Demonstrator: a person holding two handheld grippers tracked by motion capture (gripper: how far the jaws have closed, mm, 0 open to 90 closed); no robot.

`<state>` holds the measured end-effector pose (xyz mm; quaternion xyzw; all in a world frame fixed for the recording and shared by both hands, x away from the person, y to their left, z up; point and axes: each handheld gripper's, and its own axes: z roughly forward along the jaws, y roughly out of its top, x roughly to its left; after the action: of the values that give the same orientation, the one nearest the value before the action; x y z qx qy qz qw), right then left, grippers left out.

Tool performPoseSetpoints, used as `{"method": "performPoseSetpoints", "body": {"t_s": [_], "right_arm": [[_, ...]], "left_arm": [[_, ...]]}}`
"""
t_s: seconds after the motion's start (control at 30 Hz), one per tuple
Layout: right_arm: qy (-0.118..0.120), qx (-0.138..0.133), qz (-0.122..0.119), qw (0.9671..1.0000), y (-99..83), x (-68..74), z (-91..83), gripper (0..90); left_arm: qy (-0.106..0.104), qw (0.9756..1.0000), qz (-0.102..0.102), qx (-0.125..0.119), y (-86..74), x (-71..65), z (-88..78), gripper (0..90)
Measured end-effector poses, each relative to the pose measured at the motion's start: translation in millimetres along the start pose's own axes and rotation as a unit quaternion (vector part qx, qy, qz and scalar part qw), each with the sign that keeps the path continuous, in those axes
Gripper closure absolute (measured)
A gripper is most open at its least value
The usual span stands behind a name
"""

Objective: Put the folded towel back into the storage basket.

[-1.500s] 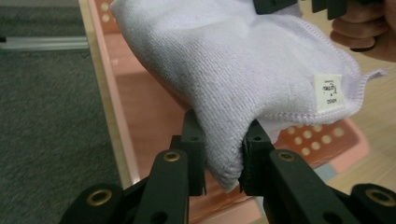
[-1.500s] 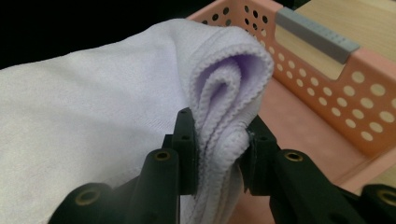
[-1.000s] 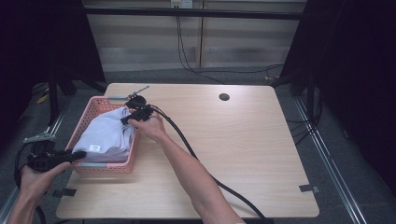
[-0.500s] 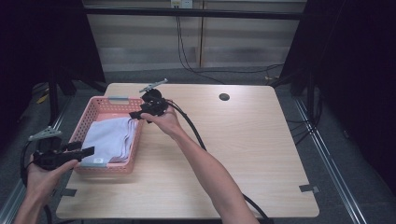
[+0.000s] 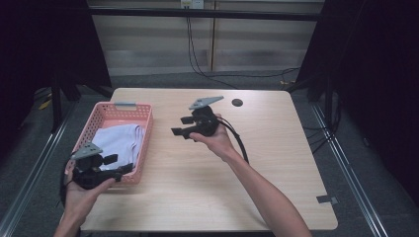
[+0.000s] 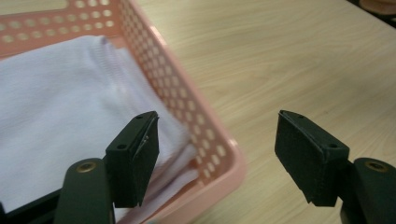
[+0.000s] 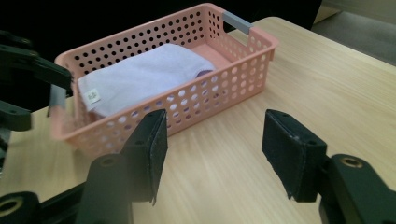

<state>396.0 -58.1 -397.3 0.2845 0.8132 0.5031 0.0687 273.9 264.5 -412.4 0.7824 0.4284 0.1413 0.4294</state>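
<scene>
The folded white cloth (image 5: 117, 140) lay inside the pink basket (image 5: 146, 129) at the left of the high view, on the desk (image 5: 276, 168). The left gripper (image 5: 121, 165) hovered at the basket's near corner, its fingers (image 6: 135, 156) spread with nothing between them, having just been opening. The right gripper (image 5: 182, 126) hung mid-frame over bare wood, its fingers (image 7: 149, 147) likewise parted and empty. The cloth looked soft, light and limp, probably several layers thick; it would sag unless pinched at a folded edge through all layers.
</scene>
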Motion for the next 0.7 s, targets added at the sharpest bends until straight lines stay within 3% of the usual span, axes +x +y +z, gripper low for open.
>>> {"method": "performPoseSetpoints", "body": {"t_s": [0.07, 0.33, 0.5, 0.57, 0.63, 0.7], "right_arm": [[0.006, -0.013, 0.009, 0.9999, -14.7, 0.8, -17.1, 39.6], [-0.030, -0.028, 0.033, 0.9986, -70.3, -0.7, -82.7, 40.0], [-0.059, -0.022, 0.036, 0.9974, -97.7, 7.6, -123.1, 40.0], [-0.072, -0.016, 0.040, 0.9964, -115.3, 11.1, -137.1, 39.6], [-0.083, -0.005, 0.047, 0.9954, -135.2, 11.3, -147.6, 38.6], [-0.100, -0.005, 0.055, 0.9934, -152.1, 9.0, -156.1, 37.9]], "left_arm": [[-0.008, 1.0000, 0.002, 0.004, 0.7, -12.7, 9.4, 30.2], [-0.037, 0.9989, 0.025, 0.015, 7.1, -51.9, 46.5, 29.1], [-0.052, 0.9977, 0.034, 0.025, 6.1, -79.1, 69.7, 29.0], [-0.064, 0.9966, 0.044, 0.029, 2.0, -91.1, 79.1, 29.0], [-0.080, 0.9955, 0.039, 0.031, -2.9, -99.1, 87.7, 29.7], [-0.075, 0.9946, 0.057, 0.042, -6.1, -104.3, 94.1, 28.9]]}}
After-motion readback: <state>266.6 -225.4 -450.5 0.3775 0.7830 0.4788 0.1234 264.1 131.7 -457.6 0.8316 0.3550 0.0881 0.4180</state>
